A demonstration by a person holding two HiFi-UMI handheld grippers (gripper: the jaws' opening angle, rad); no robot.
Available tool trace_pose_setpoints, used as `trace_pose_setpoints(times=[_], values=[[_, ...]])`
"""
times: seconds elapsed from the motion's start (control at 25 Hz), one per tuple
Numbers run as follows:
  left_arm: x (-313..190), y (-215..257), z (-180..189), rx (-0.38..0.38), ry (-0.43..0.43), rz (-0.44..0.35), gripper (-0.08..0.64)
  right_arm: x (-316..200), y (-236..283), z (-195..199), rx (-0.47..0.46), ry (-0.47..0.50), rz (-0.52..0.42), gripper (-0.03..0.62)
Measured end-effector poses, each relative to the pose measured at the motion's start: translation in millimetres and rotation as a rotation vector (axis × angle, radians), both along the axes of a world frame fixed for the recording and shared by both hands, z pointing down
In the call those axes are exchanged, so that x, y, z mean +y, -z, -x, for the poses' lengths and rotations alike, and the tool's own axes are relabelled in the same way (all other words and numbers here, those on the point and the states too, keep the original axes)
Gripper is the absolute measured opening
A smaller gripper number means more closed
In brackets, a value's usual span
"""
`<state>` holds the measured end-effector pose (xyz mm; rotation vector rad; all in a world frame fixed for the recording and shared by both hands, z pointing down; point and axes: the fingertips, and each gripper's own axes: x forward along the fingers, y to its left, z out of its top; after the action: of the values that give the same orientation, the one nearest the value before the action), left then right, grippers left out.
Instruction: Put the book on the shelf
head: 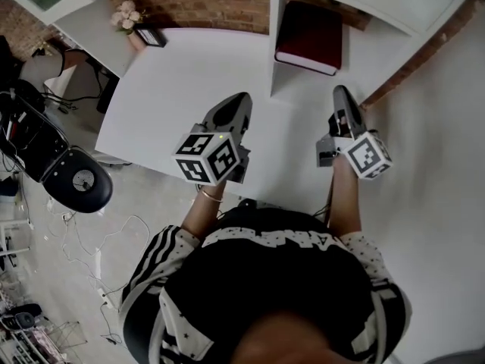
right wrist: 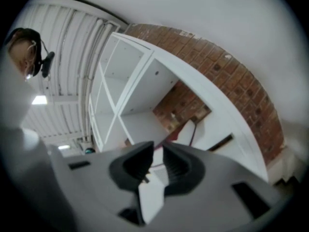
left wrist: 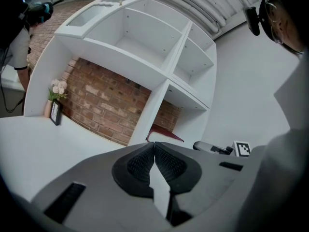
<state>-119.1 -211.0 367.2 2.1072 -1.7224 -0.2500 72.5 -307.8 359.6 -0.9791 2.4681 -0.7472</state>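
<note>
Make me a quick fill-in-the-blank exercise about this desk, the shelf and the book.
1. The book lying flat inside the white shelf has a dark ____ cover.
2. The left gripper has its jaws ____, with nothing between them.
3. The pink flowers stand at the desk's far ____ corner, beside a small picture frame.
Missing words: red; shut; left.
</note>
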Motion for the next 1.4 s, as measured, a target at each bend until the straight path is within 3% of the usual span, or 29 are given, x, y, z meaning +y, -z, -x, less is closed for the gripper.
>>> trace_pose_setpoints(times=[0.08, 0.12, 0.24, 0.44, 0.52, 0.64, 0.84, 1.08, 1.4], values=[[11, -4, 15, 0.050, 0.020, 0.014, 0.038, -19, -3, -3, -0.018, -0.032, 0.039, 0.172], [16, -6, 23, 0.090, 0.028, 0.020, 0.038, -27, -4, -2, -0.034, -0.037, 0.058, 0.193], [30, -11, 46, 0.183, 0.064, 0.023, 0.038, -46, -11, 2, -0.059, -0.072, 0.103, 0.193], [39, -9, 72, 0.114, 0.124, 0.008, 0.038, -52, -15, 4, -0.019, -0.103, 0.087, 0.193], [34, -8, 75, 0.096, 0.122, 0.005, 0.038, -45, -15, 9, 0.027, -0.097, 0.049, 0.181], [21, -10, 73, 0.085, 0.100, 0.005, 0.038, -31, -12, 17, 0.080, -0.085, -0.016, 0.046], [16, -1, 41, 0.073, 0.027, -0.009, 0.038, 7, -9, 8, 0.190, -0.076, -0.075, 0.034], [1, -3, 15, 0.050, -0.043, -0.002, 0.038, 20, -9, 0, 0.213, -0.076, -0.080, 0.031], [-3, -4, 5, 0.051, -0.062, -0.002, 0.038, 28, -8, -1, 0.240, -0.058, -0.094, 0.029]])
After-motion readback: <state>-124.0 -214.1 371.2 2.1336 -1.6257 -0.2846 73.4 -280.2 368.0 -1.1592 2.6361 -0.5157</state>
